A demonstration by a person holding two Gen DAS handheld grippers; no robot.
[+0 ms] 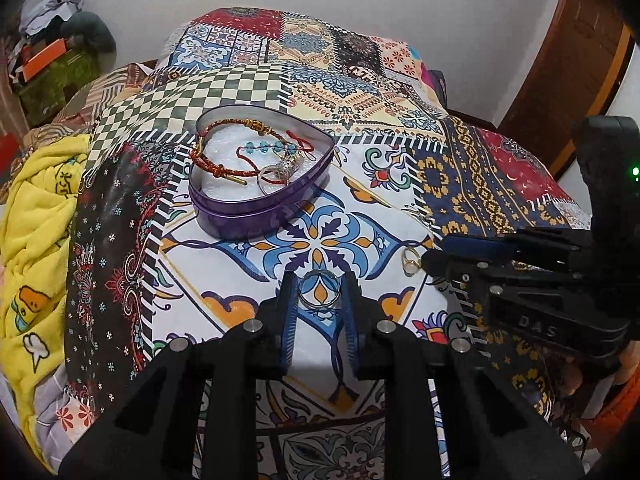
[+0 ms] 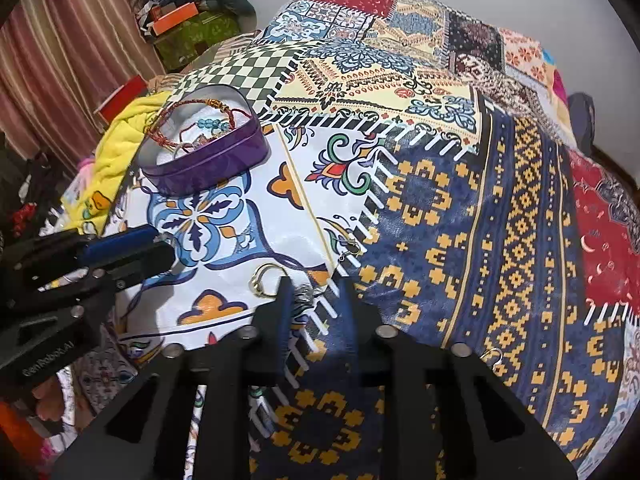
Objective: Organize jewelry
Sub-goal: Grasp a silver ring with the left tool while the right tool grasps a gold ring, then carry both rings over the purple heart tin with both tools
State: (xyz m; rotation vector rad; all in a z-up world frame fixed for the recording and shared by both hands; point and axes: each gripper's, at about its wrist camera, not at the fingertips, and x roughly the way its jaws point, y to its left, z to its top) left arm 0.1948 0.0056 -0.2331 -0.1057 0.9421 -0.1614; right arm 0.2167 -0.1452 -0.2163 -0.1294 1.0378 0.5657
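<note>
Silver ring (image 1: 320, 290) lies flat on the bedspread (image 1: 360, 184), right between the left gripper (image 1: 319, 285) fingers. Jaws part open, straddling the ring; whether the pads touch it I cannot tell, and it isn't lifted. Step in hand looks like the pick-up of this ring.

Right gripper (image 2: 316, 290) is also part open, with a dark ornate ring (image 2: 303, 295) at the tip of its left finger. Held or only touched: cannot tell. A gold ring (image 2: 264, 278) lies just beside it on the cloth. Two small hook earrings remain loose: one near the yellow stripe (image 2: 349, 249), another further right on the blue patch (image 2: 493, 356).

Purple heart-shaped tin (image 1: 260, 184) sits open beyond the left gripper, already holding red cord bracelets (image 1: 224, 152), a blue bead strand (image 1: 258, 146) and another ring (image 1: 270, 178).

Next move, my judgement: close squarely on the silver ring's rim, lift, carry forward over the tin wall, release. Ring is thin and lies flat on soft cloth, so expect the fingers to snag fabric or flick it out.
</note>
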